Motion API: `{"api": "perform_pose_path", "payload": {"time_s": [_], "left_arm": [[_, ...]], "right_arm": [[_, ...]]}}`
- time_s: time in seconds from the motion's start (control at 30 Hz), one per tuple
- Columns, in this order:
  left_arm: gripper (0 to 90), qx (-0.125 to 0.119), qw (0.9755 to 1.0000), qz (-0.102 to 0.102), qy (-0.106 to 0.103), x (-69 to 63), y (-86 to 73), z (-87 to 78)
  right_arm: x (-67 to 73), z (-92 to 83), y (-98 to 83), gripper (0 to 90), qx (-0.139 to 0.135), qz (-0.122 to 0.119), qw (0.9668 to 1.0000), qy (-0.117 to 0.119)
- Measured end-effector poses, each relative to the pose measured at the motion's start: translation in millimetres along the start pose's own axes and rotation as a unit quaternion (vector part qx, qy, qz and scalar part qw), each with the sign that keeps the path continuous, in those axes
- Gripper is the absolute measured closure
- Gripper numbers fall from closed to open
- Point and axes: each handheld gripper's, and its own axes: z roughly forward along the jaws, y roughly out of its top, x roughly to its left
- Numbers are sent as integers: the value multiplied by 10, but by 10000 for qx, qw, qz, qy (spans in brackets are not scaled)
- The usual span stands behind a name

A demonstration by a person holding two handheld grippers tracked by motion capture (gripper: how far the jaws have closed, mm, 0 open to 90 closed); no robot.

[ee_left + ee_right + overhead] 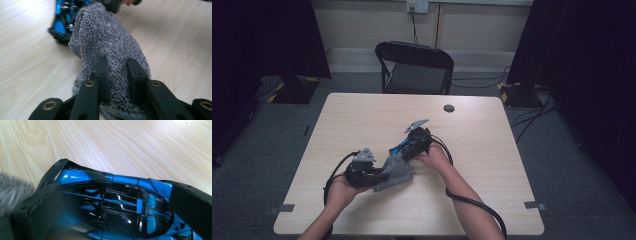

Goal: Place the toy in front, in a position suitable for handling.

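Observation:
My left gripper (pixel 381 175) is shut on a bunched grey microfibre cloth (pixel 395 172) near the front middle of the table. In the left gripper view both pads (pixel 136 75) pinch the cloth (pixel 110 42), whose far end rests against a blue and black toy car (pixel 62 22). My right gripper (pixel 408 149) is shut on that car (pixel 399 148), just beyond the cloth. In the right gripper view the car (pixel 112 202) lies crosswise between the two jaws, glossy black roof up, with the cloth's fuzzy edge (pixel 12 188) at its left end.
The light wooden table (pixel 362 115) has a round black cap (pixel 449 108) near its far edge and grey tape marks (pixel 282 208) at the front corners. A black folding chair (pixel 414 67) stands behind it. Cables lie on the floor at right.

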Motion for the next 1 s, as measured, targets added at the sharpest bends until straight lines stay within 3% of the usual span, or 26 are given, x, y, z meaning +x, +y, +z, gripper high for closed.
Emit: {"api": "perform_pose_path", "payload": {"time_s": [0.23, 0.37, 0.57, 0.67, 0.77, 1.0], "left_arm": [[733, 142, 9990, 264, -329, -189, 11, 122], [731, 211, 9985, 311, -400, -210, 18, 228], [728, 435, 9986, 294, -85, -122, -7, 325], [720, 441, 9989, 149, -77, -62, -32, 338], [719, 484, 9988, 44, 61, 11, -56, 337], [718, 564, 9979, -22, 312, 127, -61, 313]], "right_arm": [[2, 1, 1, 0, 3, 1, 10000, 0], [3, 2, 1, 0, -3, 5, 10000, 4], [9, 1, -2, 0, -21, 30, 10000, -4], [12, -1, -10, 0, -41, 45, 10000, -12], [11, 2, -6, 0, -39, 32, 10000, -16], [15, -1, -11, 0, -43, 43, 10000, -25]]}}
